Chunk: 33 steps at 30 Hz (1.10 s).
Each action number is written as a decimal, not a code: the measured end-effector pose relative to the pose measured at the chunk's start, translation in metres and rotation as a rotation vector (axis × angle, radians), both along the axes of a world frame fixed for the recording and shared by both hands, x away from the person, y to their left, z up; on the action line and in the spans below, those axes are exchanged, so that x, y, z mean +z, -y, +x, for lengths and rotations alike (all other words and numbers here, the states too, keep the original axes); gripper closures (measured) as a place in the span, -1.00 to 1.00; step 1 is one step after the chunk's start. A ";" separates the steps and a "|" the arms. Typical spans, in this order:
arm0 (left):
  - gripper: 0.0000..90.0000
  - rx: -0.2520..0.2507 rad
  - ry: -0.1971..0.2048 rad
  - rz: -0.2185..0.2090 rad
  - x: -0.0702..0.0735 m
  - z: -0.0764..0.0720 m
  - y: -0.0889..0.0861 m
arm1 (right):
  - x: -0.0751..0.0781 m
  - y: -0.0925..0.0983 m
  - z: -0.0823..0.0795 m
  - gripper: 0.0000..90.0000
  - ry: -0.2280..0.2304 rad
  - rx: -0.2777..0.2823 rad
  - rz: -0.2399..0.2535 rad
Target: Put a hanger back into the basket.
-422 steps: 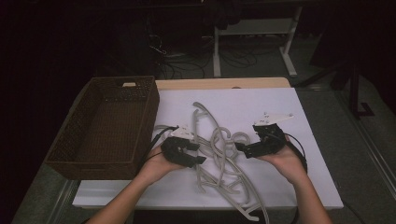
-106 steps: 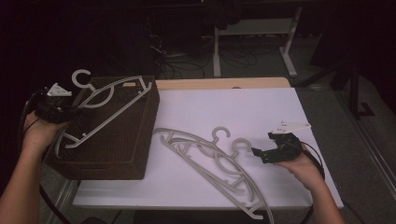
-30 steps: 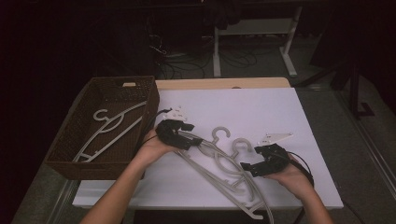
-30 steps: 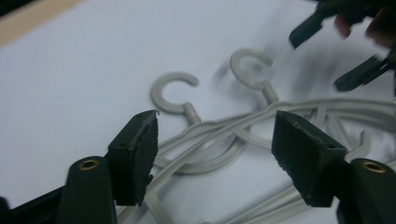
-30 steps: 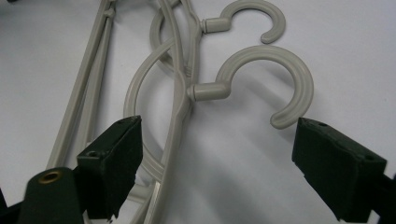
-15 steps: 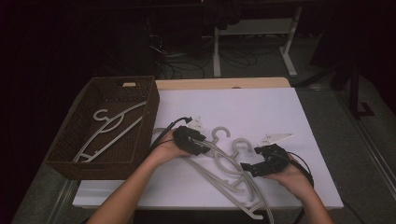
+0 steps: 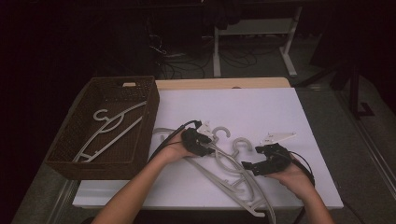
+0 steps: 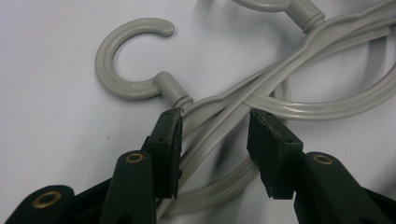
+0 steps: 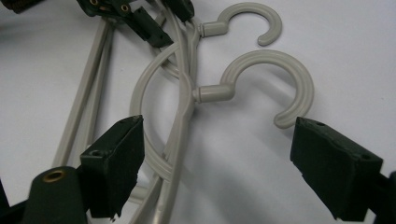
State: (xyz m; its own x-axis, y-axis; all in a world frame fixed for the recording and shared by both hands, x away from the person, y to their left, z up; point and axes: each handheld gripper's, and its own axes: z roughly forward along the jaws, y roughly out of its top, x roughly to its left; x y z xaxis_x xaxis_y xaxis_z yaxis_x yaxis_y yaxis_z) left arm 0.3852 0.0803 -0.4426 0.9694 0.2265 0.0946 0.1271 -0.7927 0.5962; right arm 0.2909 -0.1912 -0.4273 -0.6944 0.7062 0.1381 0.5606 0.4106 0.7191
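High view shows two grey hangers (image 7: 233, 163) lying tangled on the white table (image 7: 299, 112), with a third hanger (image 7: 109, 130) already resting in the brown basket (image 7: 140, 154) at the left, so the step in hand looks like picking up the next one to go there. The left gripper (image 7: 205, 142) sits over the neck of the upper hanger (image 8: 140, 60); in the left gripper view its jaws have just been closing and now straddle the bars just below the hook, the left pad touching the collar while the right pad stands slightly off, so the grip is not yet made. The right gripper (image 7: 254, 167) hovers at the lower hanger (image 9: 261, 74) with its jaws spread wide and nothing pinched. To do this well, the left jaws should close on the bars of one hanger only, close under the hook where the plastic is stiff, while the right gripper holds the other hanger down so the crossed arms slide apart instead of lifting together. Which bar belongs to which hanger is hard to tell where they cross between the pads. The hangers' lower ends run off the table's near edge in dim light, and the left hand hides part of the upper one.
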 end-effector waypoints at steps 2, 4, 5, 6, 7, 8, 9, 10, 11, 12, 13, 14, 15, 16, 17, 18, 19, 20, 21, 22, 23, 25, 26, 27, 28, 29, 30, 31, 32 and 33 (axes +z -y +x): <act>0.23 -0.012 0.005 0.011 0.000 0.001 0.002 | 0.000 0.001 0.000 -0.62 0.002 0.000 0.002; 0.26 -0.032 0.037 0.032 0.000 0.000 0.005 | 0.000 0.001 0.000 -0.62 0.002 -0.003 0.004; 0.28 -0.039 0.051 0.041 0.000 -0.001 0.006 | 0.000 0.001 0.001 -0.62 0.004 -0.004 0.005; 0.30 -0.046 0.064 0.048 -0.001 -0.002 0.008 | 0.001 0.002 0.001 -0.62 0.004 -0.005 0.008; 0.31 -0.052 0.074 0.055 -0.001 -0.002 0.009 | 0.001 0.002 0.000 -0.62 0.004 -0.005 0.009; 0.31 -0.058 0.085 0.064 -0.001 -0.004 0.010 | 0.001 0.002 0.000 -0.62 0.005 -0.005 0.009; 0.34 -0.062 0.097 0.070 -0.001 -0.004 0.011 | 0.001 0.003 0.000 -0.61 0.007 -0.008 0.009; 0.36 -0.070 0.112 0.078 -0.001 -0.006 0.012 | 0.001 0.003 0.000 -0.61 0.006 -0.010 0.011; 0.37 -0.074 0.122 0.083 -0.001 -0.007 0.013 | 0.002 0.004 0.001 -0.61 0.008 -0.012 0.014; 0.39 -0.082 0.141 0.093 -0.001 -0.008 0.014 | 0.002 0.004 0.001 -0.61 0.008 -0.013 0.016; 0.42 -0.087 0.152 0.098 -0.001 -0.009 0.014 | 0.002 0.005 0.001 -0.61 0.008 -0.014 0.021; 0.44 -0.092 0.164 0.108 -0.001 -0.010 0.015 | 0.002 0.005 0.001 -0.60 0.008 -0.015 0.023; 0.45 -0.096 0.168 0.112 -0.001 -0.010 0.015 | 0.002 0.005 0.001 -0.60 0.008 -0.015 0.025; 0.47 -0.104 0.171 0.115 -0.001 -0.010 0.014 | 0.002 0.005 0.001 -0.60 0.010 -0.014 0.026; 0.48 -0.110 0.175 0.114 -0.001 -0.010 0.014 | 0.002 0.006 0.001 -0.60 0.010 -0.015 0.027; 0.49 -0.114 0.177 0.115 -0.001 -0.010 0.013 | 0.003 0.006 0.001 -0.59 0.010 -0.017 0.029; 0.49 -0.117 0.179 0.113 -0.001 -0.010 0.013 | 0.003 0.006 0.001 -0.59 0.010 -0.017 0.030; 0.50 -0.123 0.183 0.115 -0.001 -0.010 0.013 | 0.003 0.006 0.001 -0.59 0.011 -0.018 0.031; 0.51 -0.133 0.192 0.125 0.000 -0.011 0.013 | 0.003 0.006 0.001 -0.59 0.011 -0.019 0.034; 0.52 -0.141 0.202 0.130 -0.001 -0.011 0.014 | 0.003 0.006 0.001 -0.59 0.011 -0.020 0.035; 0.54 -0.148 0.211 0.138 0.000 -0.012 0.014 | 0.003 0.007 0.001 -0.59 0.011 -0.021 0.037; 0.56 -0.164 0.226 0.148 0.000 -0.013 0.013 | 0.003 0.008 0.002 -0.58 0.017 -0.022 0.039; 0.58 -0.170 0.231 0.152 0.000 -0.013 0.013 | 0.003 0.008 0.002 -0.58 0.018 -0.024 0.042; 0.58 -0.175 0.234 0.152 0.000 -0.013 0.013 | 0.004 0.008 0.002 -0.58 0.018 -0.024 0.043; 0.59 -0.180 0.239 0.156 0.000 -0.013 0.013 | 0.004 0.009 0.002 -0.58 0.018 -0.026 0.045; 0.59 -0.185 0.247 0.157 0.000 -0.014 0.013 | 0.004 0.009 0.002 -0.58 0.018 -0.028 0.047; 0.60 -0.192 0.256 0.159 0.000 -0.014 0.013 | 0.004 0.009 0.002 -0.58 0.019 -0.030 0.048; 0.61 -0.195 0.259 0.154 0.000 -0.014 0.012 | 0.005 0.010 0.002 -0.57 0.021 -0.031 0.051; 0.61 -0.196 0.267 0.147 0.001 -0.014 0.011 | 0.005 0.010 0.002 -0.57 0.023 -0.031 0.052; 0.62 -0.202 0.275 0.143 0.002 -0.014 0.011 | 0.005 0.011 0.002 -0.57 0.024 -0.033 0.056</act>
